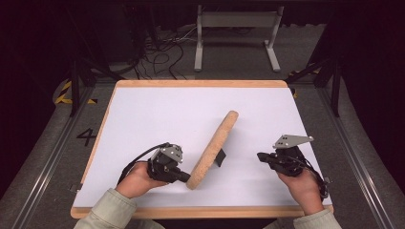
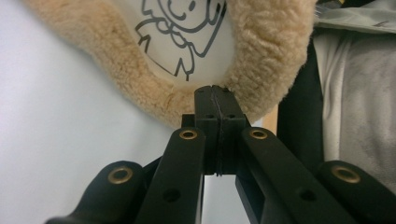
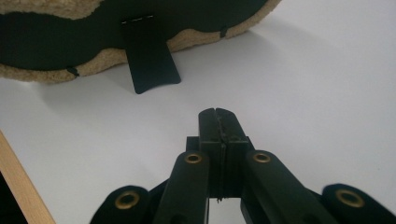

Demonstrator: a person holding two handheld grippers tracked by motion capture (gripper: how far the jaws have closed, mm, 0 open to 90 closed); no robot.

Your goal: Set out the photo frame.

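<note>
Fleecy frame (image 1: 213,148) standing mid-table, blocking between tools, bare white tabletop (image 1: 157,114) around.

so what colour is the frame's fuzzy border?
Tan, fleecy border on the picture frame; clearest in the left gripper view.

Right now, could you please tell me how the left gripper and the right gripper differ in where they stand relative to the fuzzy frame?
The left gripper has its tip at the fuzzy frame's near end, facing the drawing side. The right gripper stands apart from the frame, facing its black back and stand. Both are shut and hold nothing.
</note>
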